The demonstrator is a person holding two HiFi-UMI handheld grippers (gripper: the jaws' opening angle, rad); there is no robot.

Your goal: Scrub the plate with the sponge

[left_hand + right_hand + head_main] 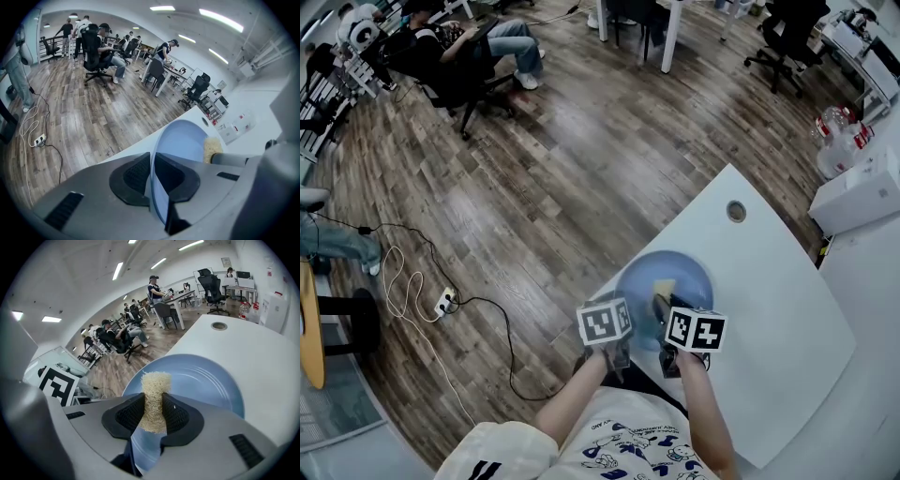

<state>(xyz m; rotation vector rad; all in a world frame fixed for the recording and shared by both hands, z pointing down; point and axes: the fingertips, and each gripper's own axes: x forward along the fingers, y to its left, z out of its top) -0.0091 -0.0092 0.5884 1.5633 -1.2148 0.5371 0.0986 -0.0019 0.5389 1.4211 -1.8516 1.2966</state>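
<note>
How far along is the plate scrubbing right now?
Done: both pickups. The left gripper is clamped on the rim of the blue plate at the white table, and the right gripper pinches the tan sponge. In hand: the sponge is over the plate's face; contact can't be confirmed. Left: the scrubbing itself; the plate shows no suds or wipe marks to judge progress.
</note>
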